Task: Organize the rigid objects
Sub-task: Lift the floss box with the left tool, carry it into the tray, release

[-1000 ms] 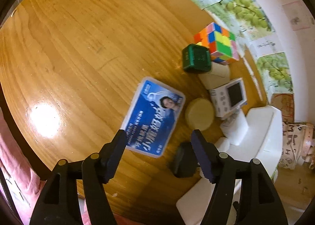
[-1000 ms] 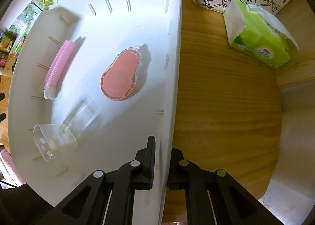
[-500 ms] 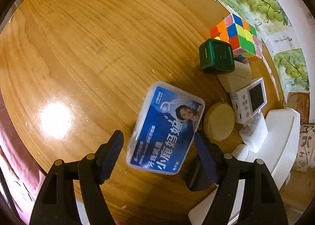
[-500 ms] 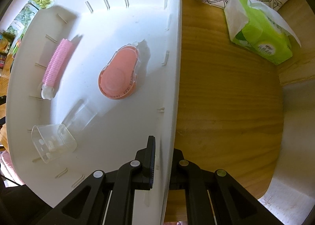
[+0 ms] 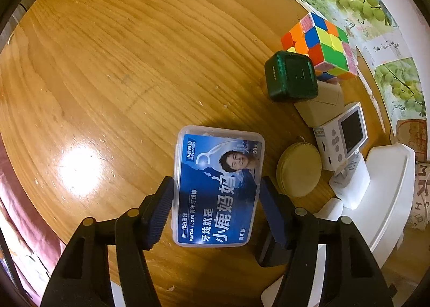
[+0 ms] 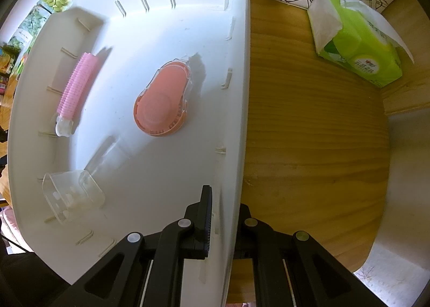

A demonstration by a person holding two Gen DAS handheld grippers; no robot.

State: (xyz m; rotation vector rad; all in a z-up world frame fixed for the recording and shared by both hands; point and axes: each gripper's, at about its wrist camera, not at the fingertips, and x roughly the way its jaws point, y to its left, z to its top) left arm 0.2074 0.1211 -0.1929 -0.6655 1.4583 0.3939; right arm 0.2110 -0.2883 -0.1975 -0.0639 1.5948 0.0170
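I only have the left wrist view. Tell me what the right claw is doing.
Observer: The right claw is shut on the white bin's wall.
Operator: List what's inside that bin.
Observer: A pink ribbed tube, a coral tape dispenser and a clear plastic holder.
Operator: Report anything beside the bin on that side.
Observer: A green tissue pack lies on the wooden table, apart from the bin.
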